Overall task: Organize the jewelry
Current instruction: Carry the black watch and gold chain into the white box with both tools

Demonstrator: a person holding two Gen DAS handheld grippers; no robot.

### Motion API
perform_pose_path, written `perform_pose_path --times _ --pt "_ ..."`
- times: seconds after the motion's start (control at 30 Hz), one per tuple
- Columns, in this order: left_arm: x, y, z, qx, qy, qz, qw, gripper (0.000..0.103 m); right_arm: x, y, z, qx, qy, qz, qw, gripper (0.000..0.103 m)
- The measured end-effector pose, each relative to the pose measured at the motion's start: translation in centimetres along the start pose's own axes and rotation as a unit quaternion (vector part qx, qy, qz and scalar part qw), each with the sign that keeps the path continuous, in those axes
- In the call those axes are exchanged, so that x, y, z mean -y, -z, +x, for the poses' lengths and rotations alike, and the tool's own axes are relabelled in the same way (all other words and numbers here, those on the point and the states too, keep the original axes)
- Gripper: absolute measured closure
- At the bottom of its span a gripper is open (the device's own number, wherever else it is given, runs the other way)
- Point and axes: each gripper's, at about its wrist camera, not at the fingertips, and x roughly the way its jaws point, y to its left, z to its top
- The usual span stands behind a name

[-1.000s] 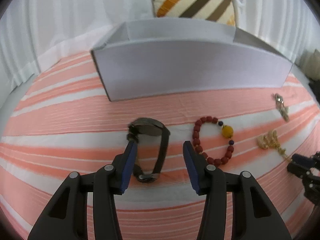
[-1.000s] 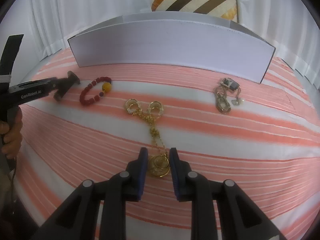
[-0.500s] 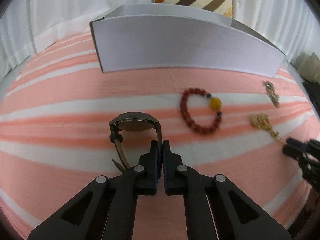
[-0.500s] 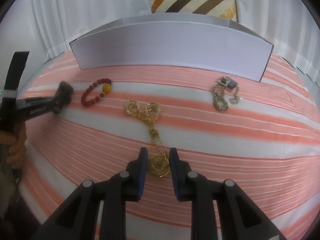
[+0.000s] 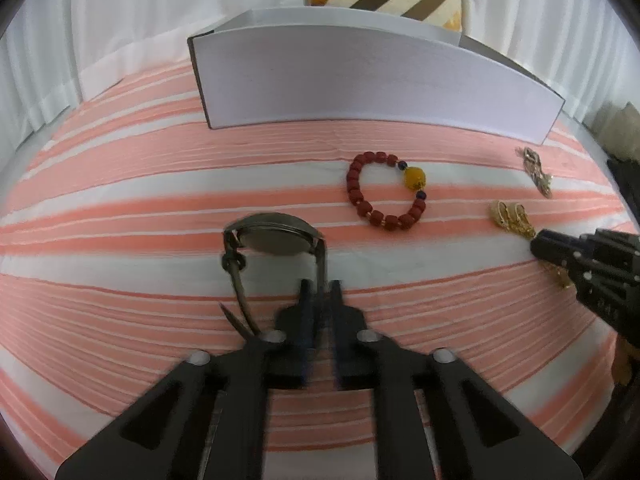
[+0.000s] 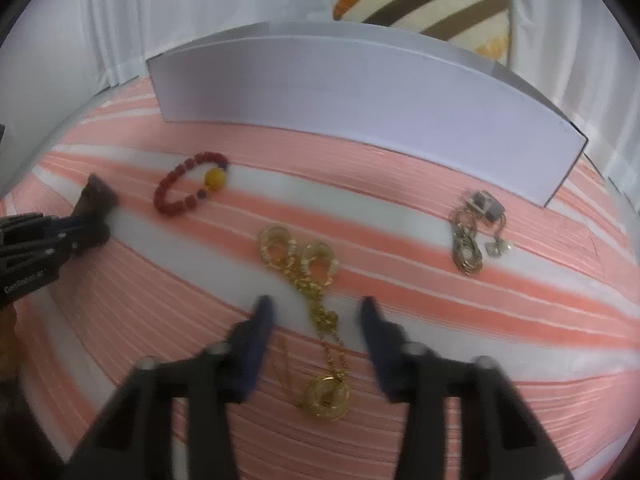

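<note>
**One watch pinched, four pieces on the stripes**

The left gripper (image 5: 321, 300) is clamped on the strap of the one dark metal wristwatch (image 5: 276, 236); the right gripper (image 6: 316, 316) stands spread above the one gold chain necklace (image 6: 316, 300); one red bead bracelet (image 5: 386, 190) and one silver keyring cluster (image 6: 474, 232) lie before the one long white box (image 5: 376, 84) on the pink-and-white striped bedcover (image 5: 120, 200).

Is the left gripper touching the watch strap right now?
Touching. The left wrist view shows the left gripper shut on the watch, its strap pinched between the fingers with no gap visible.
</note>
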Motion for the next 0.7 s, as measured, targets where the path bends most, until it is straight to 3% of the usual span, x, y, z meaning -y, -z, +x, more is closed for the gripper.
perform_pose_path --times 0.13,0.33,0.7 --pt "0.0 -0.1 -1.1 0.005 0.007 -0.016 0.9998 0.101 0.0 0.5 -1.3 0.005 -0.010 0.007 1.000 0.094" --pt "1.3 -0.8 -4.0 0.002 0.029 -0.025 0.9993 0.101 0.7 0.5 -6.6 0.051 -0.028 0.032 0.998 0.094" --pt "4.3 -4.1 -9.8 0.021 0.062 -0.016 0.9977 0.101 1.5 -2.4 -12.5 0.110 -0.044 0.046 0.992 0.094"
